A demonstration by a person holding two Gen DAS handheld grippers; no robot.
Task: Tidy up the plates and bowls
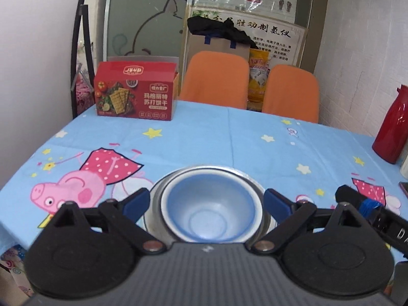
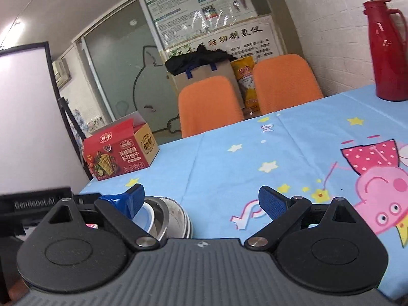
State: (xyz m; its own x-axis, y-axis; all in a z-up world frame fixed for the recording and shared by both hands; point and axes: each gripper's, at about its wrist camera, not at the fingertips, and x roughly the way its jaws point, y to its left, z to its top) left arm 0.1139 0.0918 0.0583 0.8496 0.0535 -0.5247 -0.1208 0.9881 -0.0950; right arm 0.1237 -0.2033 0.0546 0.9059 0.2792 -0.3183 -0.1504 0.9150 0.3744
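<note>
A blue bowl sits nested in a steel bowl on the blue cartoon tablecloth. My left gripper is open, with a blue-padded finger on each side of the stack and neither pad pressing on it. In the right wrist view the same blue bowl lies inside the steel bowl, on stacked steel plates at lower left. My right gripper is open and empty, and its left finger partly hides the stack. Its tip shows in the left wrist view.
A red cracker box stands at the table's far left corner. A red thermos stands by the white wall at the far right. Two orange chairs are behind the far edge. A whiteboard stands to the left.
</note>
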